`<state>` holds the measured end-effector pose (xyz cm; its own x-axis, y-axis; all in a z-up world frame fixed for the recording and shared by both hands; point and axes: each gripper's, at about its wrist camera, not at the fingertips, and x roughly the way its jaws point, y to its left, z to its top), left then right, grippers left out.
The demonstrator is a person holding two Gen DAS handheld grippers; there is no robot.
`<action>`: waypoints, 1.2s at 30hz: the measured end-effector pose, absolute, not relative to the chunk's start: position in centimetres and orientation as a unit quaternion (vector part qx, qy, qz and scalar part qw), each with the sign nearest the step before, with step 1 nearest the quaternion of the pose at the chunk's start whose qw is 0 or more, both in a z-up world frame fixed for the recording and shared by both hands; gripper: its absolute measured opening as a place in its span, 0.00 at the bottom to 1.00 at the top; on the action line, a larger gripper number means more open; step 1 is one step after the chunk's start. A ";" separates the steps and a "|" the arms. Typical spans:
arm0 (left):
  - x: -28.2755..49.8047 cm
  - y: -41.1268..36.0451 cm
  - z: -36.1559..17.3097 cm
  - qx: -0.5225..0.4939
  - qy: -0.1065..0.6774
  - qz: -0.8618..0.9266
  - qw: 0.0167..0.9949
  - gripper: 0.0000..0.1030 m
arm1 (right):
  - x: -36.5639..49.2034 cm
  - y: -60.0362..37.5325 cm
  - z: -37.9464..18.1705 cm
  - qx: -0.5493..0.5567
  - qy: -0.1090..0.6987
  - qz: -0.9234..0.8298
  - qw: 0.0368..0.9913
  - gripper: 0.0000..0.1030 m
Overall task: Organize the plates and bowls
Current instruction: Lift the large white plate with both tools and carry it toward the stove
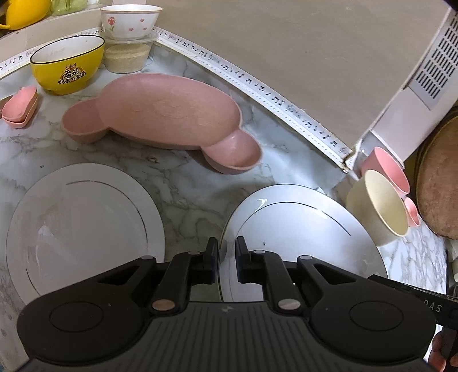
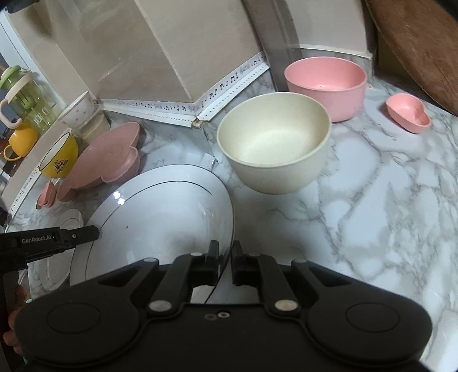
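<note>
A white plate [image 1: 300, 237] with a thin dark ring is held tilted above the marble counter. My left gripper [image 1: 226, 251] has its jaws close around the plate's left rim. My right gripper [image 2: 224, 254] has its jaws close around the same plate's [image 2: 160, 217] right rim. A second white plate [image 1: 83, 226] lies flat to the left. A pink bear-shaped plate [image 1: 163, 114] lies behind. A cream bowl [image 2: 272, 143] and a pink bowl [image 2: 326, 85] stand on the right. A yellow bowl [image 1: 68, 65] and a white flowered bowl [image 1: 128, 21] stand at the back left.
Small pink heart dishes sit at the far left [image 1: 21, 107] and far right [image 2: 409, 113]. A wooden board [image 2: 420, 43] leans at the right. A white appliance [image 1: 423, 74] stands by the wall. A green jug [image 2: 25, 97] and a yellow cup [image 2: 20, 141] stand on a ledge.
</note>
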<state>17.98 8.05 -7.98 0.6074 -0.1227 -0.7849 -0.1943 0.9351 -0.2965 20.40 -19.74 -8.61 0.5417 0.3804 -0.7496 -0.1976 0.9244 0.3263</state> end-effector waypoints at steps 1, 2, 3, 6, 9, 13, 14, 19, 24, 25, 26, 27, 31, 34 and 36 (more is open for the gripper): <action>17.7 7.9 -7.8 -0.178 0.443 0.017 0.879 0.11 | 20.1 -20.0 -8.5 0.102 0.447 0.166 0.873 0.09; 17.6 7.7 -7.7 -0.178 0.443 0.015 0.879 0.11 | 19.8 -20.3 -8.4 0.105 0.446 0.165 0.874 0.09; 17.3 7.5 -7.6 -0.179 0.442 0.012 0.879 0.11 | 19.4 -20.7 -8.3 0.108 0.445 0.164 0.874 0.09; 16.6 6.7 -7.0 -0.180 0.438 0.002 0.881 0.11 | 18.4 -21.8 -7.9 0.120 0.444 0.160 0.873 0.09; 16.1 5.6 -6.4 -0.175 0.433 -0.009 0.884 0.11 | 17.1 -23.1 -7.5 0.129 0.439 0.152 0.876 0.09; 15.2 3.6 -5.8 -0.163 0.427 -0.032 0.889 0.11 | 15.3 -25.1 -7.0 0.139 0.430 0.137 0.882 0.09; 15.2 3.1 -5.7 -0.162 0.428 -0.037 0.889 0.11 | 14.8 -25.5 -6.9 0.141 0.427 0.133 0.883 0.09; 14.8 0.4 -5.5 -0.153 0.427 -0.066 0.889 0.11 | 12.6 -28.3 -6.5 0.152 0.418 0.107 0.889 0.09; 14.9 -2.9 -5.4 -0.141 0.428 -0.102 0.887 0.11 | 10.5 -31.5 -6.4 0.166 0.407 0.075 0.895 0.09; 15.0 -3.5 -5.5 -0.139 0.430 -0.109 0.886 0.11 | 10.1 -32.2 -6.4 0.169 0.404 0.068 0.897 0.09; 15.0 -4.2 -5.5 -0.135 0.430 -0.117 0.885 0.11 | 9.7 -32.8 -6.4 0.171 0.401 0.061 0.898 0.09; 15.1 -5.0 -5.6 -0.130 0.431 -0.126 0.884 0.11 | 9.3 -33.5 -6.5 0.172 0.398 0.054 0.899 0.09; 15.2 -7.9 -6.1 -0.118 0.434 -0.157 0.879 0.11 | 7.9 -35.9 -7.0 0.178 0.392 0.028 0.902 0.09; 15.3 -10.0 -6.7 -0.101 0.439 -0.176 0.876 0.11 | 6.9 -37.5 -7.4 0.181 0.390 0.008 0.903 0.09; 15.4 -11.1 -7.1 -0.096 0.443 -0.187 0.872 0.11 | 6.2 -38.5 -7.7 0.186 0.389 -0.003 0.902 0.09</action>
